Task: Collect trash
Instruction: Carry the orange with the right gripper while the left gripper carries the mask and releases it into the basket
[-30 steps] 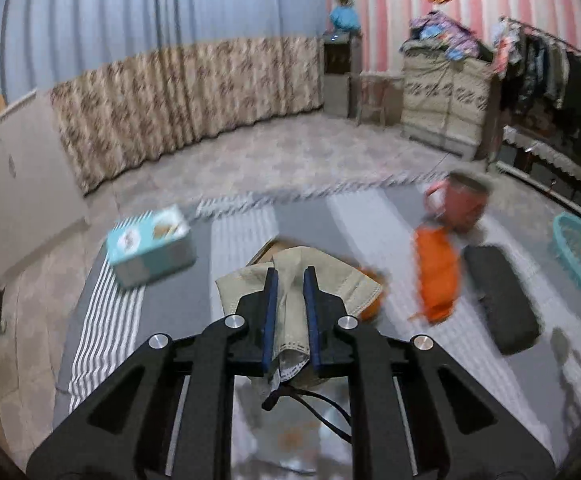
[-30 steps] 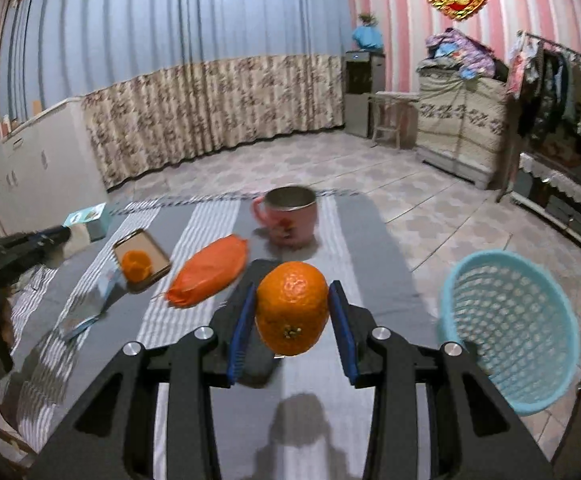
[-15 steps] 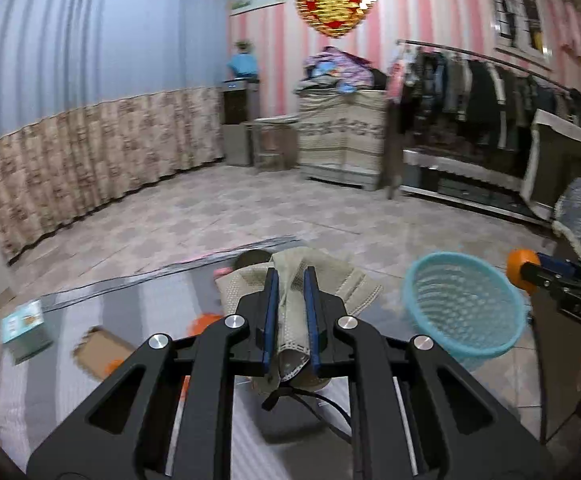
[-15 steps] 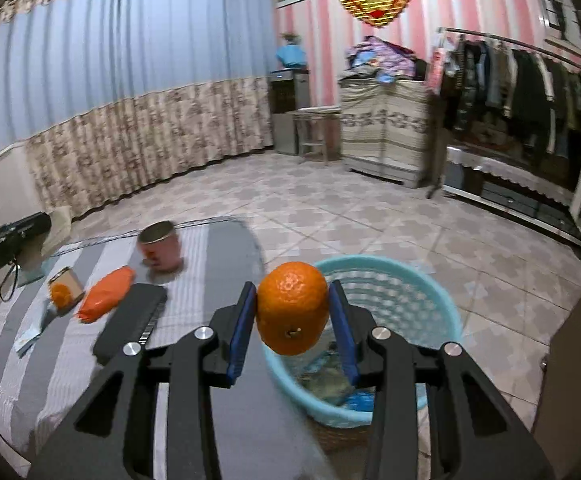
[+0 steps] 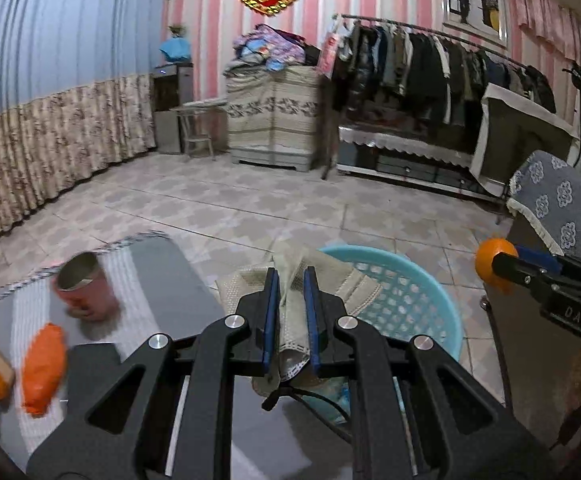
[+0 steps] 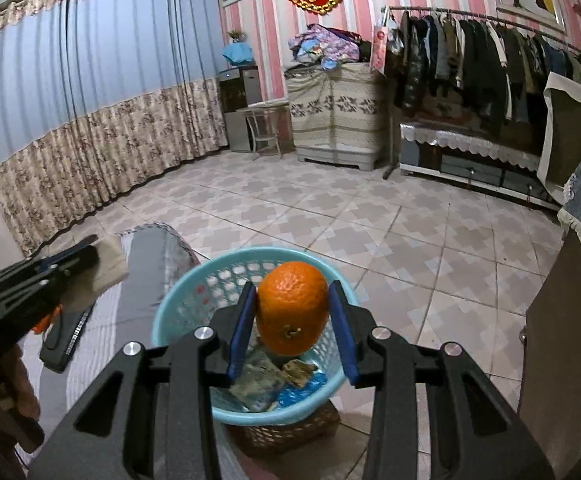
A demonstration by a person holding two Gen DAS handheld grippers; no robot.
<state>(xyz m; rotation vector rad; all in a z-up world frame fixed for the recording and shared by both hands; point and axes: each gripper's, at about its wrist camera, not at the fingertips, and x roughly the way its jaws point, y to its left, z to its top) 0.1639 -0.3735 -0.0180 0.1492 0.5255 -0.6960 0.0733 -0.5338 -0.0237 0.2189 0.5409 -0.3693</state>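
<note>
A grey striped cloth (image 5: 158, 280) was spread at nine o'clock of the basket (image 6: 194, 300), a rag (image 5: 290, 304) clamped by the left gripper (image 5: 290, 312), an orange (image 6: 292, 308) by the right gripper (image 6: 292, 320).

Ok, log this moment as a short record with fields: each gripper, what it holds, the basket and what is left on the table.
left gripper: shut on beige cloth, short of the basket
right gripper: shut on orange, above the basket
basket: light blue, beside the table end, on a woven stand; wrappers already inside
table: grey striped cover
left on table: pink cup, orange bag, black case
task state: neither item dropped yet
</note>
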